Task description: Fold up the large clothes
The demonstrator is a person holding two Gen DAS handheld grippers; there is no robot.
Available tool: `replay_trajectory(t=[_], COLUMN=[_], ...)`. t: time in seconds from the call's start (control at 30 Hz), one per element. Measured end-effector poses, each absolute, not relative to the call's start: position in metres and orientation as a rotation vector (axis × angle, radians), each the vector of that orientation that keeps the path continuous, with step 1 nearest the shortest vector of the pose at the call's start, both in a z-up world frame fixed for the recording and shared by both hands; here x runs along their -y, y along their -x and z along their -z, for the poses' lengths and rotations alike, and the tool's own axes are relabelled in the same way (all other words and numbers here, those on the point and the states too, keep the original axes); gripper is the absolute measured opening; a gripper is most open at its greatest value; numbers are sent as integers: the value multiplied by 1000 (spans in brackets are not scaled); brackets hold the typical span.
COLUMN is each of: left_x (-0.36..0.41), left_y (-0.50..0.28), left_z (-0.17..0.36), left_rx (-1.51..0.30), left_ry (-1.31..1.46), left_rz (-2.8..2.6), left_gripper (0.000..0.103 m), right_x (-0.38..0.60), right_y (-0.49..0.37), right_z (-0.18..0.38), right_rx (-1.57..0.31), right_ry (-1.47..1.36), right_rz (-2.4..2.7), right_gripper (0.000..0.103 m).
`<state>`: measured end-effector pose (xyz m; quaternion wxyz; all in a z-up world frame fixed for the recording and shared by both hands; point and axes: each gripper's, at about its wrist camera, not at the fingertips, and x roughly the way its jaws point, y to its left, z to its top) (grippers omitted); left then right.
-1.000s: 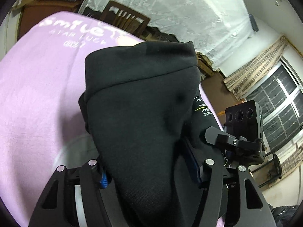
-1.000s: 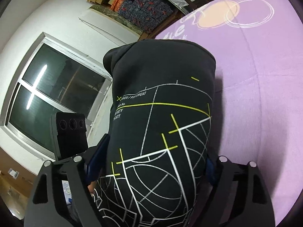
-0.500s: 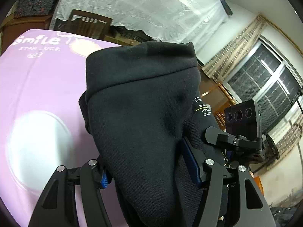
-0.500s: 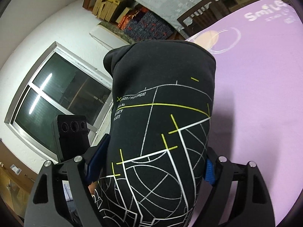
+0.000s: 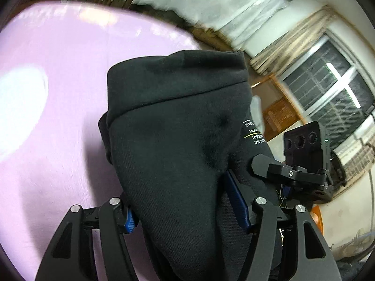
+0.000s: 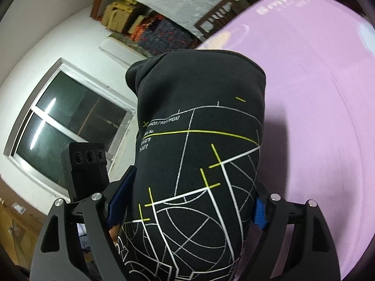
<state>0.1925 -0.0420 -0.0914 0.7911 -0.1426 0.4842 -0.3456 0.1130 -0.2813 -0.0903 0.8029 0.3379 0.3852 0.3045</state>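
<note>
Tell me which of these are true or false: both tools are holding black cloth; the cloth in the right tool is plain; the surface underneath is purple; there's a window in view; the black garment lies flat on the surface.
1. Both tools hold black cloth. True: the left tool and the right tool each clamp a bunch of the black garment.
2. The cloth in the right tool is plain. False: it carries white and yellow printed lines.
3. The surface underneath is purple. True: a lilac cover lies below.
4. A window shows. True: a window is seen beside the right tool.
5. The garment lies flat. False: it is bunched up between the jaws.
</note>
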Motion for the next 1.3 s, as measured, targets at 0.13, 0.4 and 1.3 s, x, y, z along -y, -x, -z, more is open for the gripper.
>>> replay_trajectory(t=[0.13, 0.4, 1.3], left_x=[42, 38, 40], left_y=[-204, -202, -3], left_z=[107, 112, -2], left_rx=[-1082, -1077, -584], left_ry=[333, 357, -66], left_rz=[735, 726, 240], left_gripper=[69, 74, 99], right_x=[288, 288, 194], right_y=[-120, -125, 72], right_z=[135, 137, -6], right_rx=[-883, -886, -430], right_ry=[-783, -802, -124], right_rz=[-570, -587, -143], right_gripper=[80, 82, 98])
